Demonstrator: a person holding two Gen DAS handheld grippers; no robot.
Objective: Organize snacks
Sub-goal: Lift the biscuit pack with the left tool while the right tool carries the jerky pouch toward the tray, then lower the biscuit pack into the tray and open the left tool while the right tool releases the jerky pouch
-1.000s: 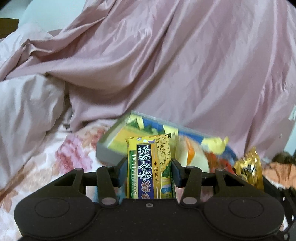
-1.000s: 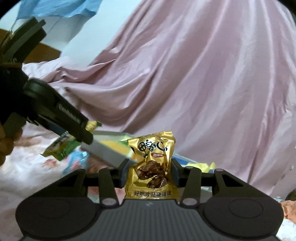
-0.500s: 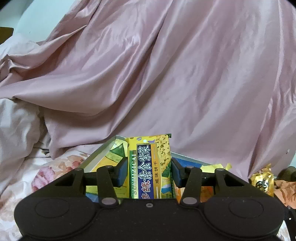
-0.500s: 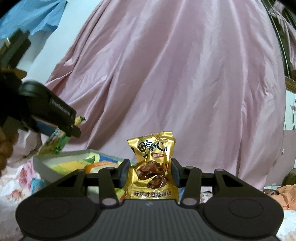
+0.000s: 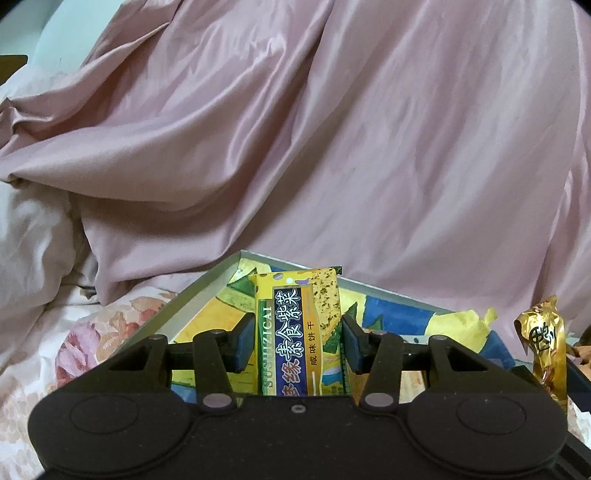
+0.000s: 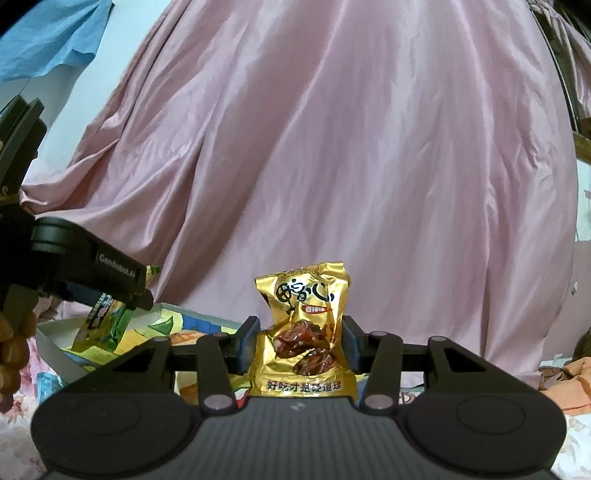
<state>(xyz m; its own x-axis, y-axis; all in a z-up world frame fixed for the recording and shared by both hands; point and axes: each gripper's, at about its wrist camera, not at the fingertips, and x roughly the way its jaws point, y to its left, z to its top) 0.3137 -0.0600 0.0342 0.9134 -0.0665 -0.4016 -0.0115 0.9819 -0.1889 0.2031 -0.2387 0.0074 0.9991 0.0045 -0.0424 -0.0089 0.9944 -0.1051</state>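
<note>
While both grippers carry a load, each packet stands upright between its fingers. The yellow cracker packet (image 5: 298,332), with a dark blue label band and Chinese characters, is clamped by the left gripper (image 5: 297,341); both blue-padded fingers press against the packet's sides. The gold foil snack packet (image 6: 303,332), printed with a picture of brown pieces, is clamped in the same manner by the right gripper (image 6: 301,341), and its foil is creased at the pinch line.

Directly beyond the left gripper lies the shallow grey tray (image 5: 207,284), whose floor is covered with yellow, blue and green wrappers. The cracker packet is positioned over the near part of this tray. In the left wrist view, the gold foil packet appears at the right edge, beside the tray's right end. In the right wrist view, the left gripper enters from the left and holds the cracker packet above the tray's left portion; part of the person's hand (image 6: 11,347) shows at the left border.

The tray rests on a floral bedsheet (image 5: 74,332). A pink satin cover (image 5: 332,147) rises behind the tray and fills the background. A blue cloth (image 6: 51,33) hangs at upper left in the right wrist view.
</note>
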